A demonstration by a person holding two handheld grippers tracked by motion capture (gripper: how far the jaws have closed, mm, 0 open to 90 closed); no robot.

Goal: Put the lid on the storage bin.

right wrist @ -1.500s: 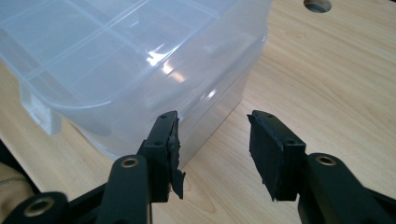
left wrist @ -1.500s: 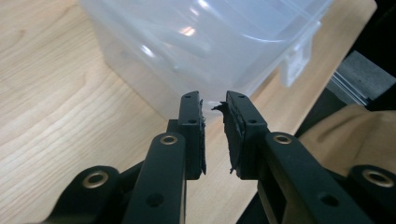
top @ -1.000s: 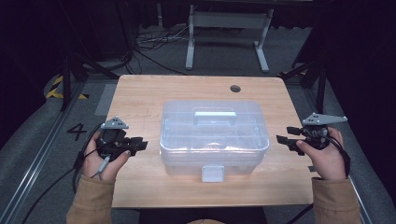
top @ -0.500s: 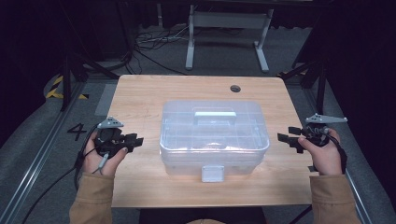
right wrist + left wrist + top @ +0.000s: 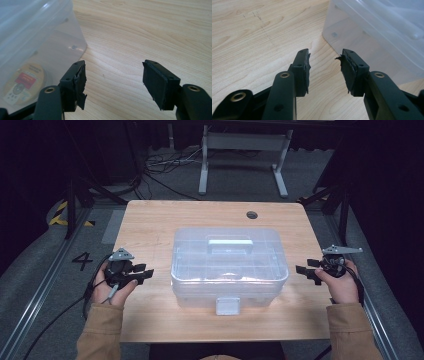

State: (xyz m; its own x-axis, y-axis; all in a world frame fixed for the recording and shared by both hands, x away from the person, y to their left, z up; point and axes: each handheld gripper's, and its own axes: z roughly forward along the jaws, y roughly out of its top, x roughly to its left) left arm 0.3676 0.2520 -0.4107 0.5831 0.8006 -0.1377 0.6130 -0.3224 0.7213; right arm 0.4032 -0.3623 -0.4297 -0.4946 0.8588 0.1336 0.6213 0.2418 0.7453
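**Two open grippers flank the clear box, free table on both sides**

On the left side of the wooden table (image 5: pixel 150 225), the left gripper (image 5: pixel 142 272) is held low over the surface, pointing toward the clear plastic box (image 5: pixel 229 265). Its jaws stand wide and have just been opening; nothing is between them, only bare wood. In the left gripper view the pads (image 5: pixel 306 68) are near the lower corner of the box (image 5: pixel 372 37) but do not touch it. Between this gripper and the left table edge there is a free strip of wood.

The box sits in the middle of the table, its lid closed, with a handle (image 5: pixel 230 243) on top and a latch (image 5: pixel 228 305) on the near wall. Behind it the table is free up to the small round hole (image 5: pixel 252 214) near the far edge.

On the right, the right gripper (image 5: pixel 306 271) also points at the box, close to the right table edge. Its jaws are wide apart and empty. In the right gripper view the box wall (image 5: pixel 37 37) is just beside the left pad (image 5: pixel 80 82), apart from it, and a round label (image 5: pixel 23 83) shows through the plastic.
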